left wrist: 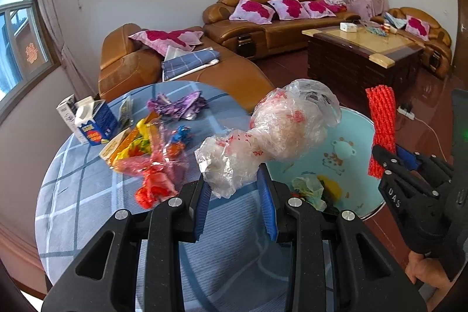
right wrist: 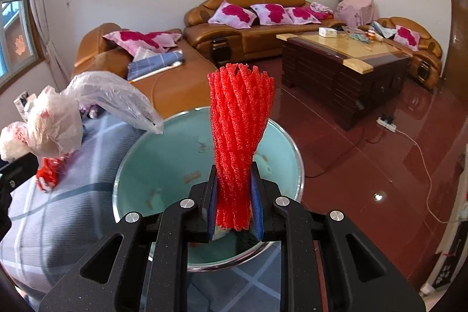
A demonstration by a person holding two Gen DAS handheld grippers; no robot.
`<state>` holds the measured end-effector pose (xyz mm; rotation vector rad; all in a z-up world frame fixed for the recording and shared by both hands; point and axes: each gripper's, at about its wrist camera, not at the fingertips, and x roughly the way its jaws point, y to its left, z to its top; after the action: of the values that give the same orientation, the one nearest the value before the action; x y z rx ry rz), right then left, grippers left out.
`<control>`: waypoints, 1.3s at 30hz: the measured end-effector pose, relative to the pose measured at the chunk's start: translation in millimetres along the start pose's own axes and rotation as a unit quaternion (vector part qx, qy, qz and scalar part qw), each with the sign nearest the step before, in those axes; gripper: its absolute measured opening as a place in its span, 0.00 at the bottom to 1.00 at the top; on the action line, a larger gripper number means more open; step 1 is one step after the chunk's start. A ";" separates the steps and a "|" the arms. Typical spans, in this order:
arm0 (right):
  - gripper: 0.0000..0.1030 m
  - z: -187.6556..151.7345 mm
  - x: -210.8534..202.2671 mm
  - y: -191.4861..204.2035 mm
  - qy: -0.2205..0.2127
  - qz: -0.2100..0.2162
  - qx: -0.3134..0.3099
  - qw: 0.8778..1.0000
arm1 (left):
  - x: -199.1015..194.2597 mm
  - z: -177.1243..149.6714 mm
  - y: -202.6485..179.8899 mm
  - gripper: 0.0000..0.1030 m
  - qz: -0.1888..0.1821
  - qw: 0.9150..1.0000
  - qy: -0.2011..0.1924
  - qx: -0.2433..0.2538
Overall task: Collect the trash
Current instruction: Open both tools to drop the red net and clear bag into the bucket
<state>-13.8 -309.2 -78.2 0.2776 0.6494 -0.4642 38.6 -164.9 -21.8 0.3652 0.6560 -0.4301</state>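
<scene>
My left gripper (left wrist: 235, 203) pinches a plastic bag (left wrist: 263, 136); my right gripper (right wrist: 234, 206) clamps red foam netting (right wrist: 238, 142) above the bin (right wrist: 137, 165). The bag's loose grip could let it slip onto the desk (left wrist: 87, 195).

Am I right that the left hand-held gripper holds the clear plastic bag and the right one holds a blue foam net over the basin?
Not quite: the foam net in the right hand-held gripper is red, as the right wrist view shows. The rest holds.
</scene>
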 end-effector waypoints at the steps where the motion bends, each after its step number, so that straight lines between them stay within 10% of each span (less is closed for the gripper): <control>1: 0.20 -0.2 3.0 -1.7 0.003 -0.002 0.000 1.000 | 2.5 0.7 -3.0 0.31 0.000 1.000 0.001 0.002; 17: 0.24 -9.7 37.0 -12.0 0.052 -0.003 0.005 0.999 | 34.8 4.1 -29.1 0.31 -0.007 0.999 0.030 0.019; 39: 0.36 -0.6 11.1 -32.5 -0.002 -0.020 0.057 0.998 | 50.9 11.0 -43.0 0.33 -0.007 0.999 0.040 0.031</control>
<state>-22.5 -340.6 -89.0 0.3726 0.6265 -0.5413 59.2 -220.0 -55.0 0.4384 0.7245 -0.4519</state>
